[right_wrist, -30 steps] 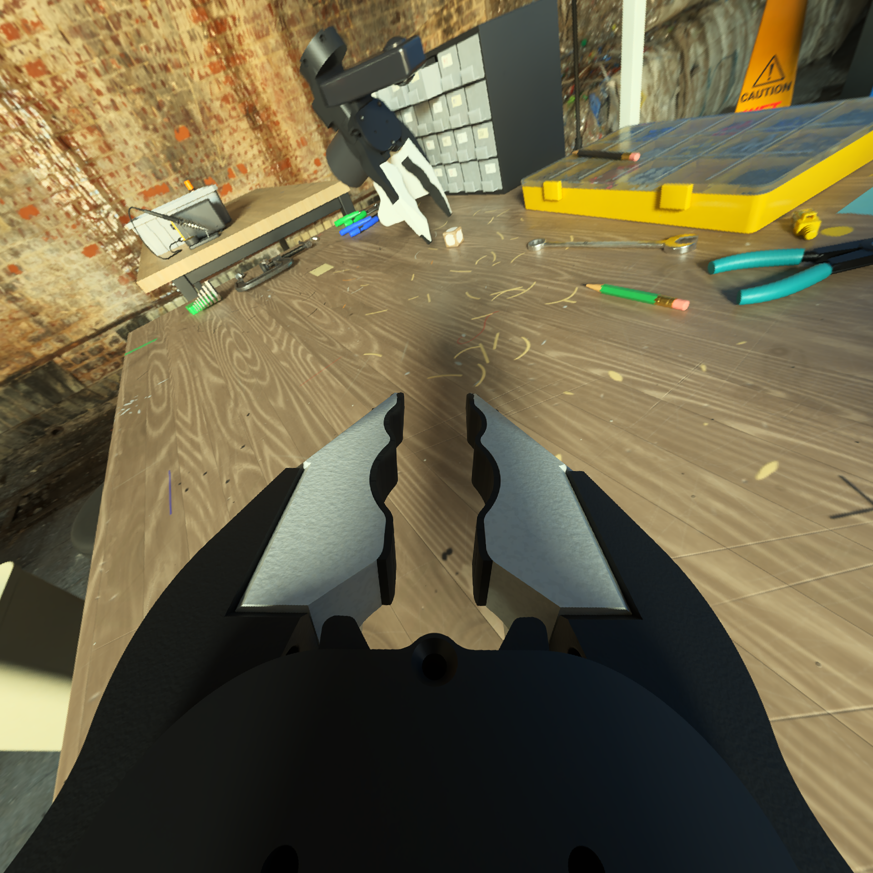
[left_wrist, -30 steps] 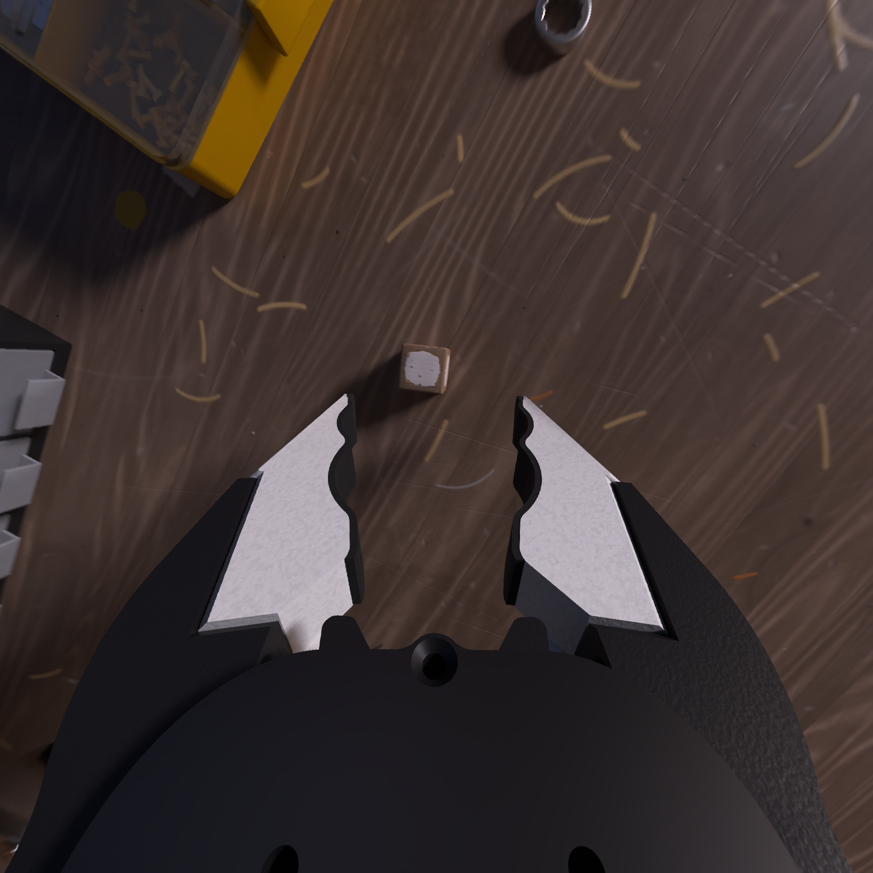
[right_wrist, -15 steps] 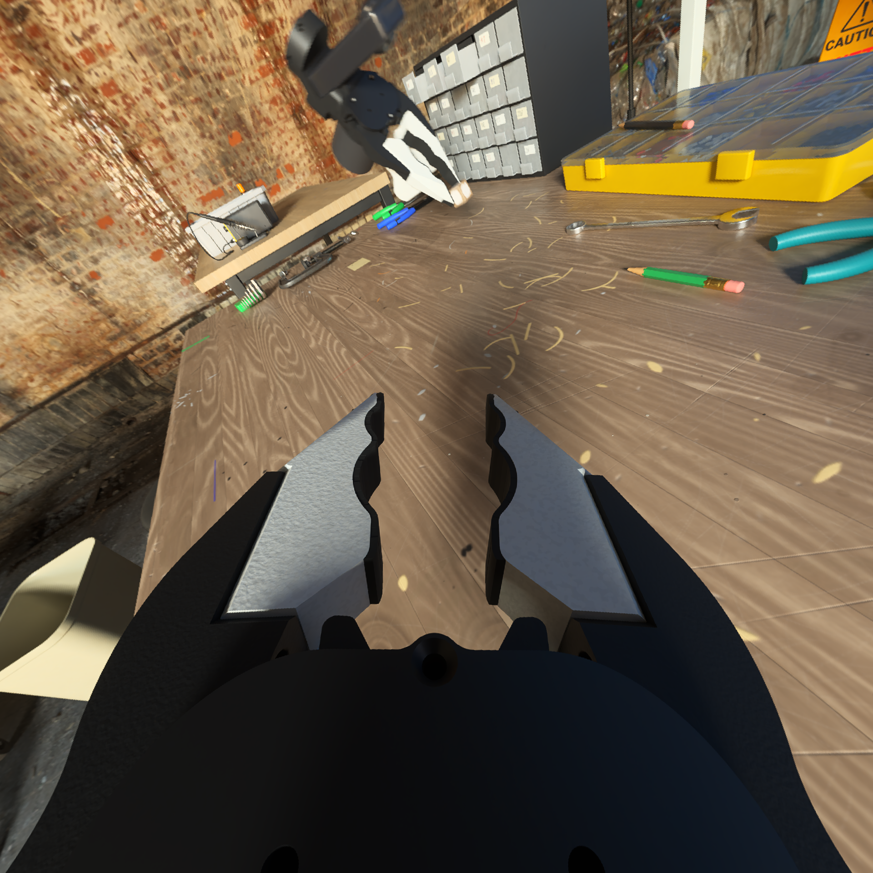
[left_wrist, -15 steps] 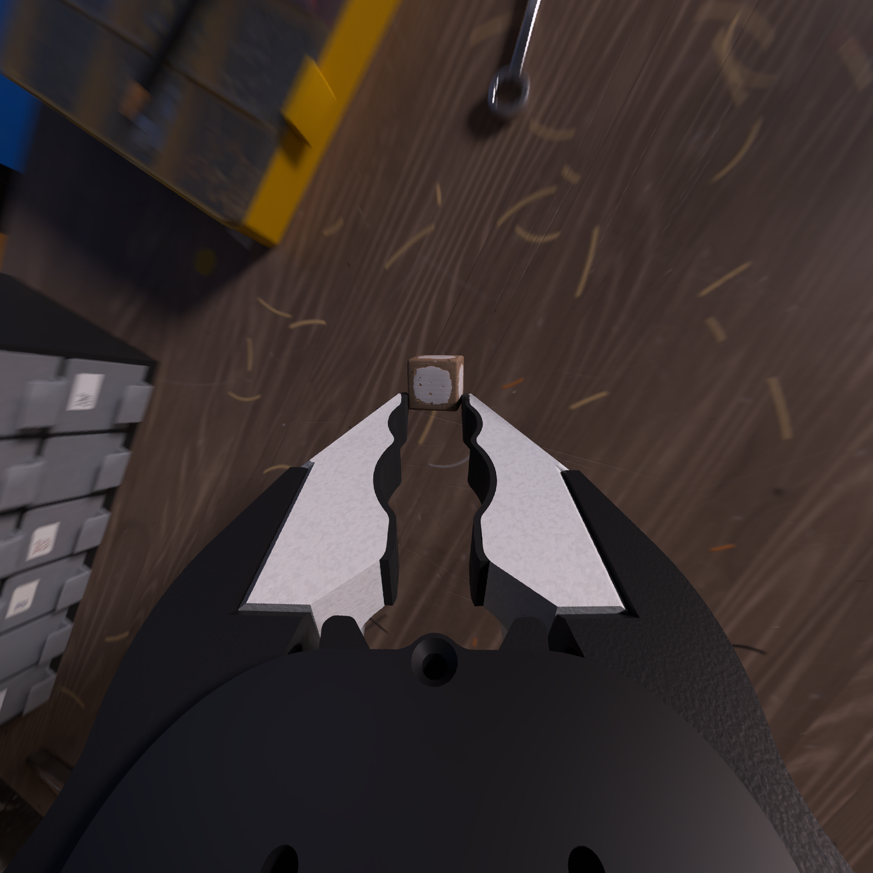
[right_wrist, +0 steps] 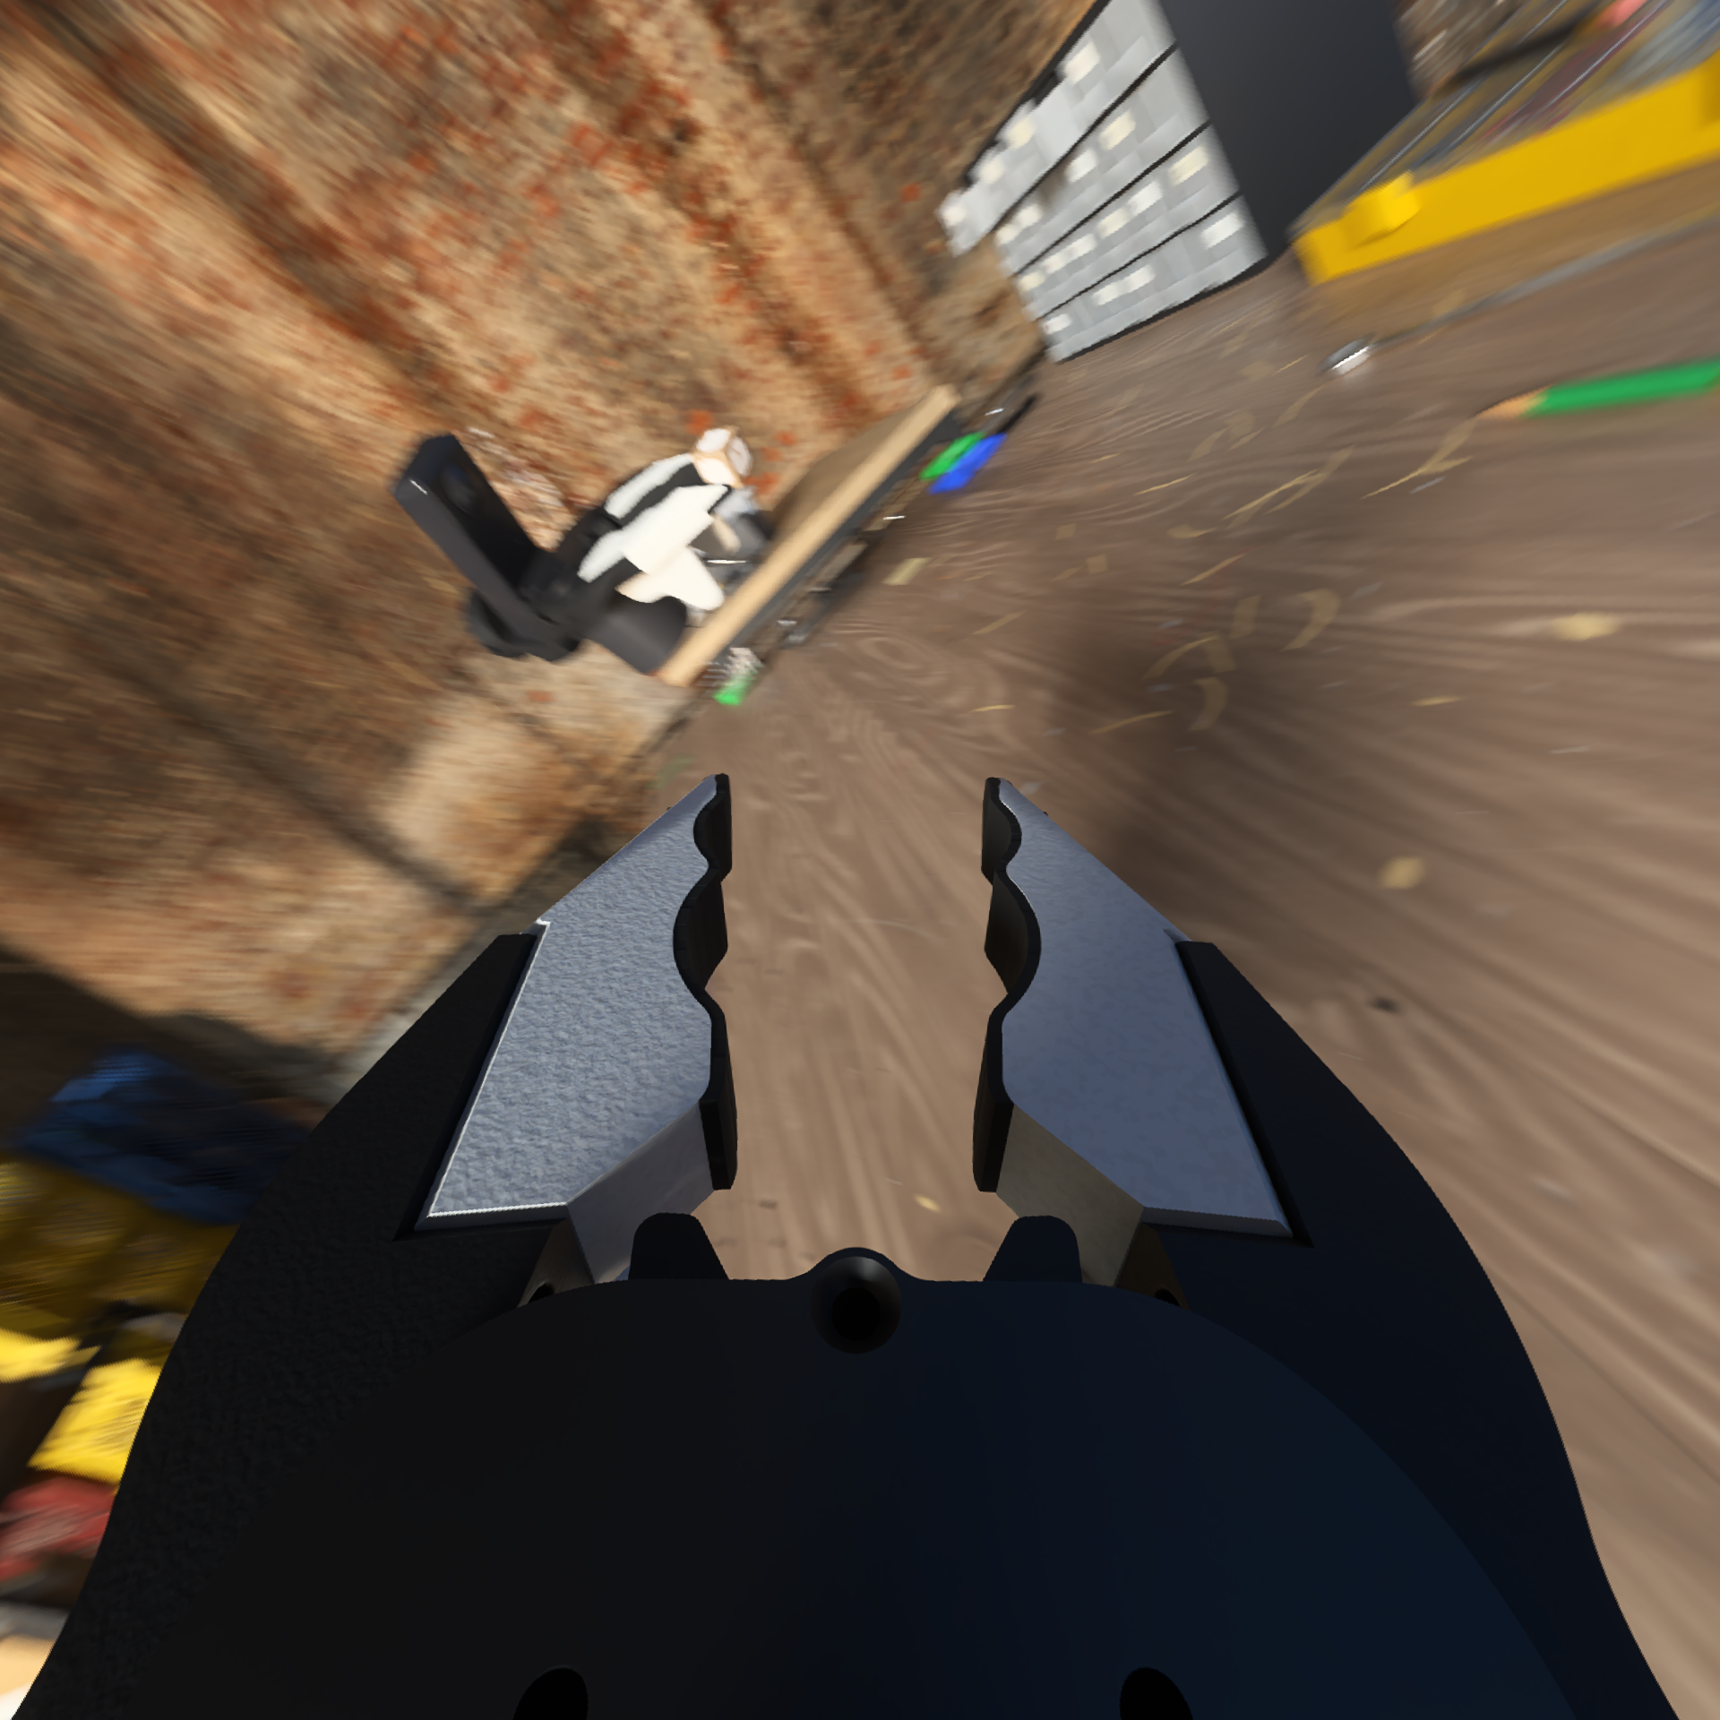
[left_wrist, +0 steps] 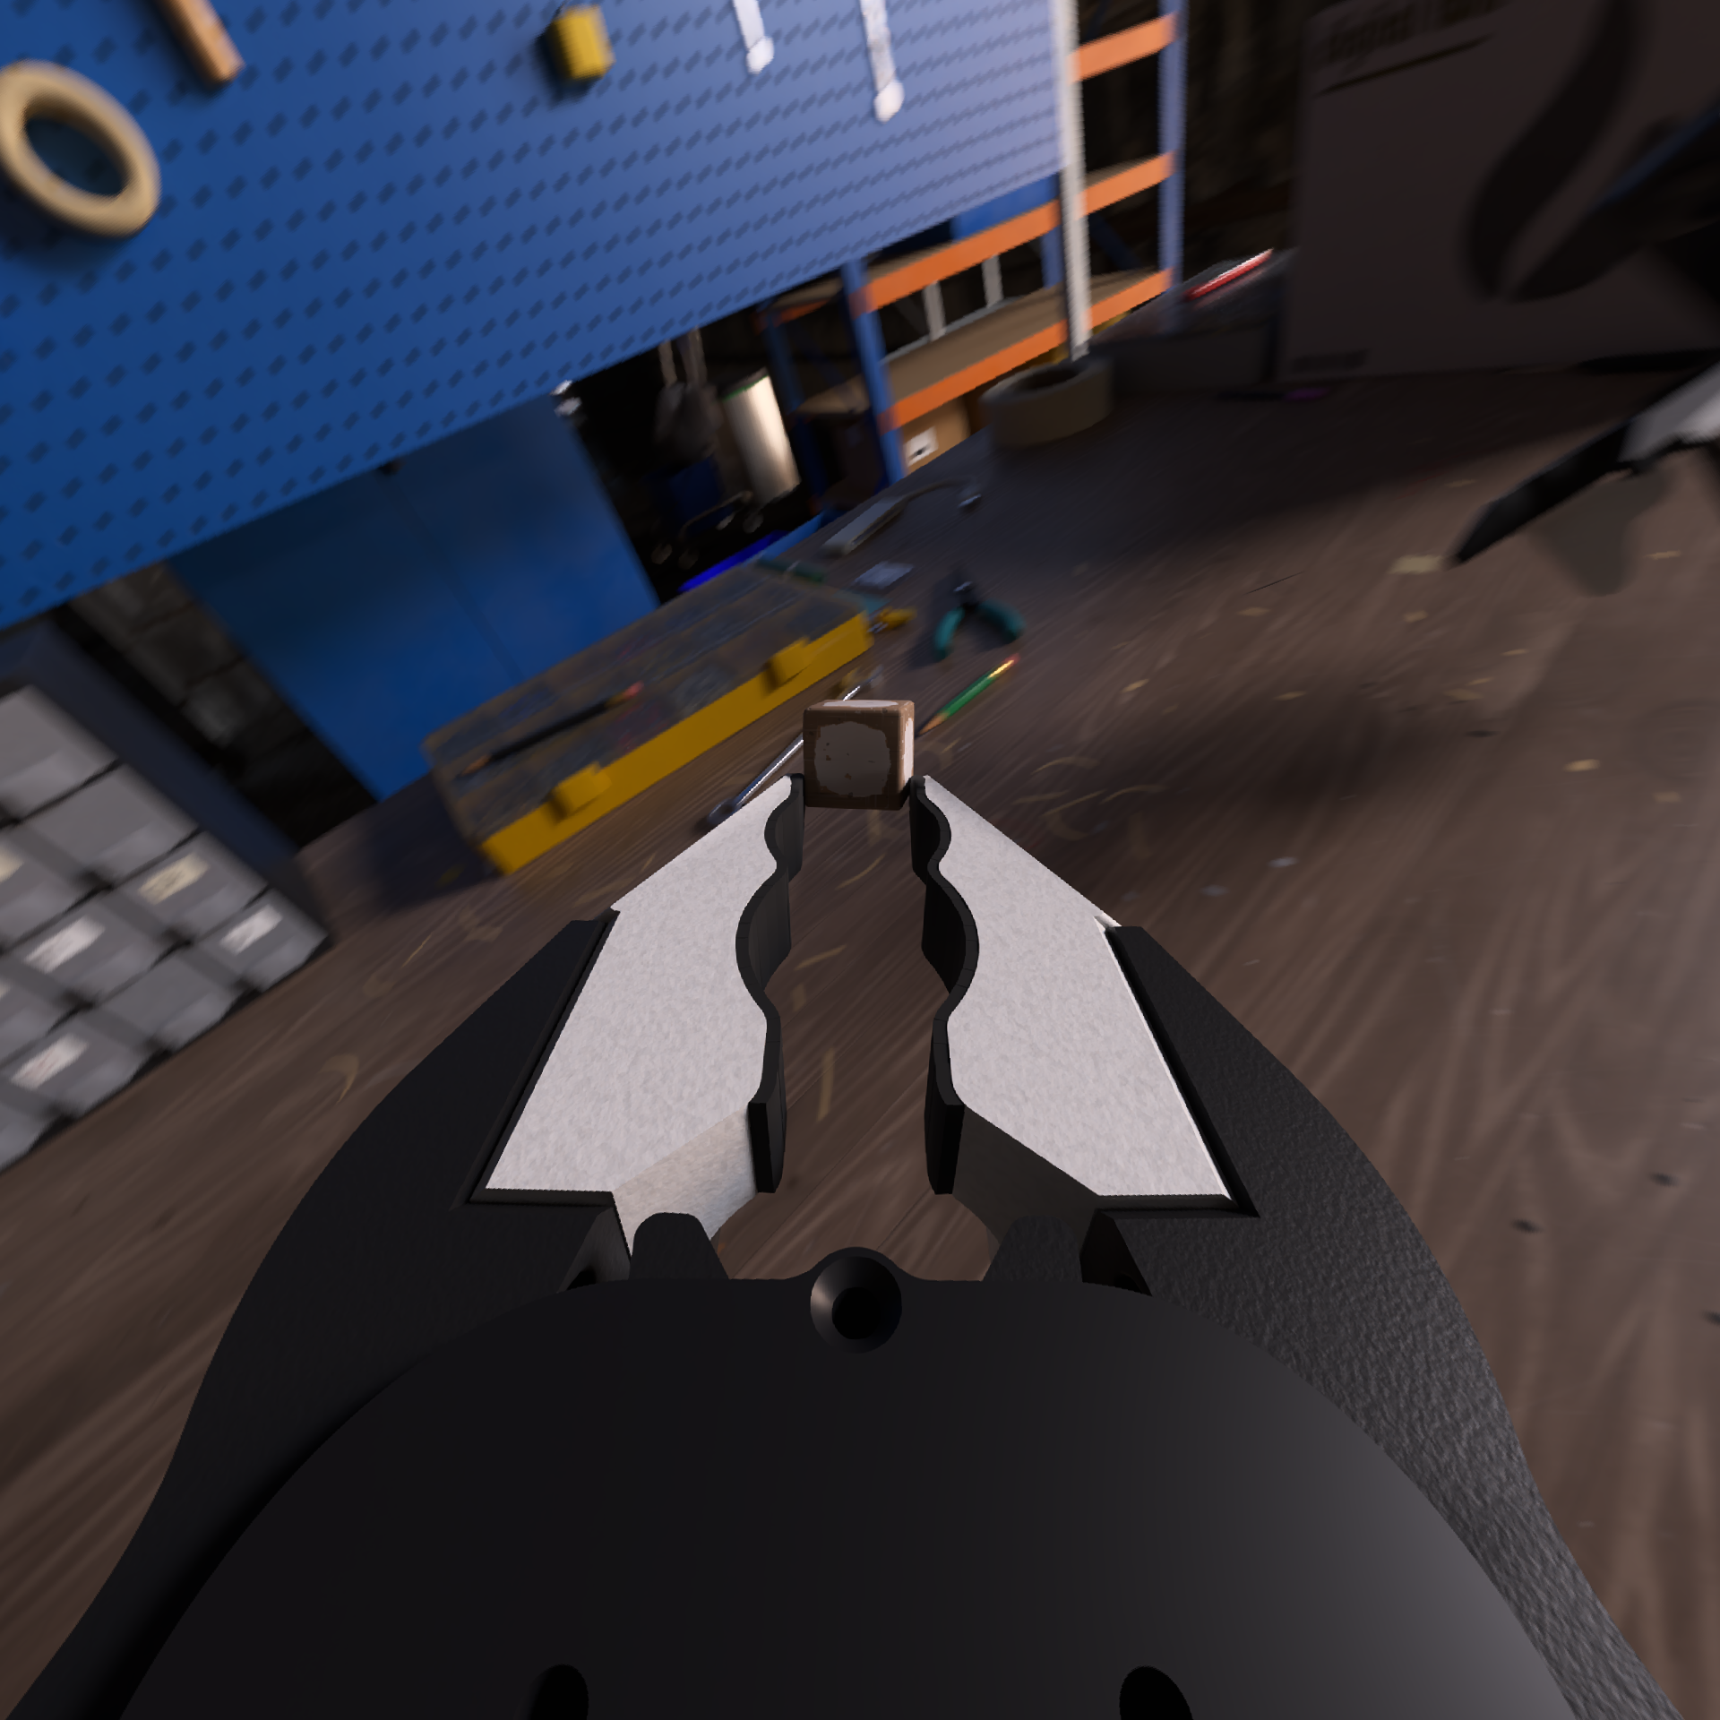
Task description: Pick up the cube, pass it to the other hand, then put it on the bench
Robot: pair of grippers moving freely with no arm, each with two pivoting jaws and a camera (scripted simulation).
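The small brown cube (left_wrist: 856, 765) with a worn white face sits pinched between the tips of my left gripper (left_wrist: 854, 791), which is shut on it and holds it high above the wooden bench (left_wrist: 1303, 884). In the right wrist view the left gripper (right_wrist: 721, 475) shows far off at upper left with the cube (right_wrist: 724, 453) at its tips. My right gripper (right_wrist: 854, 791) is open and empty, over the bench (right_wrist: 1210, 838). In the left wrist view the right gripper's fingertips (left_wrist: 1526, 517) show dark at the far right.
A yellow parts case (left_wrist: 651, 745) lies on the bench, with teal pliers (left_wrist: 973, 619) and a green pencil (left_wrist: 973, 689) beyond it. A grey drawer cabinet (left_wrist: 112, 921) stands at left, a blue pegboard (left_wrist: 465, 233) behind. A side table (right_wrist: 819, 530) and brick wall (right_wrist: 372, 279) show in the right wrist view.
My left gripper closed on the cube, lifted it off the bench and tilted up to level. My right gripper opened wider and swung towards the left gripper.
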